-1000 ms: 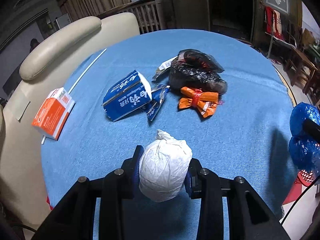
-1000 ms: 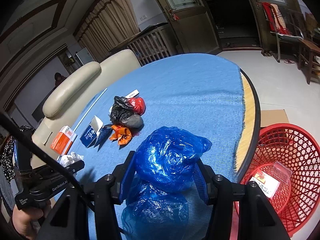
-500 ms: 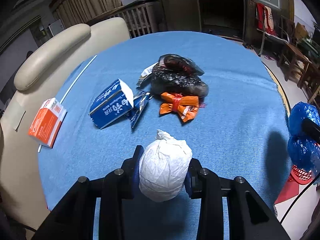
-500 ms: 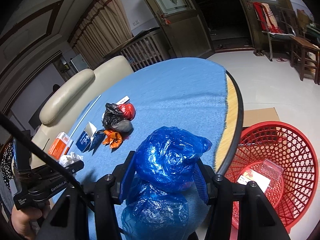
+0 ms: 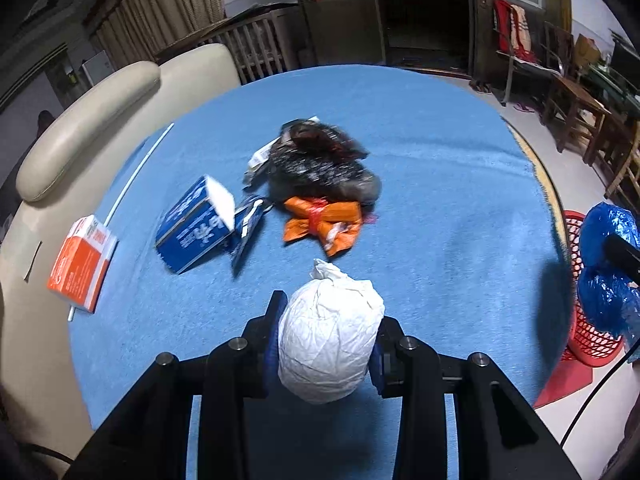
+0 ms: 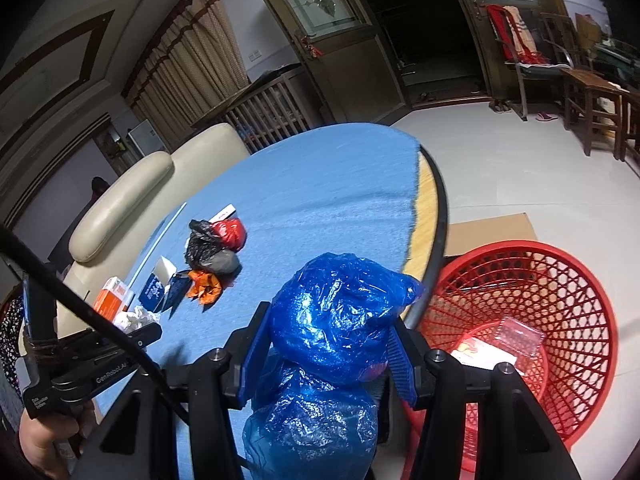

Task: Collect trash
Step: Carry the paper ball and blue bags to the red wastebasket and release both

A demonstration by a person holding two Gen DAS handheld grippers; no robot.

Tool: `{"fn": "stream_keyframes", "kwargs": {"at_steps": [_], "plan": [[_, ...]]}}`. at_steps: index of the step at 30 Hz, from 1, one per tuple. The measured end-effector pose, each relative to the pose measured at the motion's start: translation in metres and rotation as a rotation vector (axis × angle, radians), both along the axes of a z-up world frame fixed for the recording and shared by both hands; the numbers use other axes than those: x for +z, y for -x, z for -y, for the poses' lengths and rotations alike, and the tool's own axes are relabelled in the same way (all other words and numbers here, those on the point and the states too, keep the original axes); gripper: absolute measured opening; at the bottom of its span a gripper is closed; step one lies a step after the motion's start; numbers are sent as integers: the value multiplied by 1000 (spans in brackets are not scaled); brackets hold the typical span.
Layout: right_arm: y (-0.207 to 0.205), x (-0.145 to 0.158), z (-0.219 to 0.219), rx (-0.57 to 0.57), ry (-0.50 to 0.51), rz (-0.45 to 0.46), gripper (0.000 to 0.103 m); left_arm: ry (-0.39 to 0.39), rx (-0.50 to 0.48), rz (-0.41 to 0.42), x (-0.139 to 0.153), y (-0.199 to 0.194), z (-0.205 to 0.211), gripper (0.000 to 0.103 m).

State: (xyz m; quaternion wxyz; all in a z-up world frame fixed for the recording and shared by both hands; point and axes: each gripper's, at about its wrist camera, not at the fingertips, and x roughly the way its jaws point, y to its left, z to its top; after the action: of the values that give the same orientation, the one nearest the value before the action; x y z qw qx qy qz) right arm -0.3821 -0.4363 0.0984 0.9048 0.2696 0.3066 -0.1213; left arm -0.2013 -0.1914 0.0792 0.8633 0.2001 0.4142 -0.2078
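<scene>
My left gripper (image 5: 329, 320) is shut on a white crumpled paper ball (image 5: 330, 340), held above the blue-covered round table (image 5: 440, 184). My right gripper (image 6: 326, 340) is shut on a blue plastic bag (image 6: 336, 320), held over the table's right edge beside the red mesh basket (image 6: 568, 292) on the floor. On the table lie a black bag (image 5: 320, 168), an orange wrapper (image 5: 324, 224), a blue carton (image 5: 196, 228) and an orange box (image 5: 80, 264).
A cream sofa (image 5: 80, 136) runs along the table's left side. The basket holds a clear container and a card (image 6: 500, 344). Flat cardboard (image 6: 492, 232) lies on the floor behind it. Wooden chairs (image 6: 592, 92) stand at the far right.
Both grippers have moved right with their loads. The right gripper now hangs at the table's edge, with more of the red basket in view.
</scene>
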Motion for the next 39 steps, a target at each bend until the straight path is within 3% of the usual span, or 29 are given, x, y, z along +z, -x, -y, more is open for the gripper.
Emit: {"fn": "stream_keyframes", "kwargs": {"at_steps": [18,20,22,23,39], "plan": [[76,-25,92,-249,-7,-119,58,103,-323,-34,24,57,121,37],[79,-30,99,-259,-17,-137,62,107,-354,-41,24,63,133,37],[78,-37,105,-268,-39,-161,79,109,-388,-50,23,70,146,37],[80,-40,109,-282,-46,-167,80,109,-397,-51,23,73,150,37],[131,-34,147,-466,-71,-122,80,70,-604,-177,-9,115,224,38]]}}
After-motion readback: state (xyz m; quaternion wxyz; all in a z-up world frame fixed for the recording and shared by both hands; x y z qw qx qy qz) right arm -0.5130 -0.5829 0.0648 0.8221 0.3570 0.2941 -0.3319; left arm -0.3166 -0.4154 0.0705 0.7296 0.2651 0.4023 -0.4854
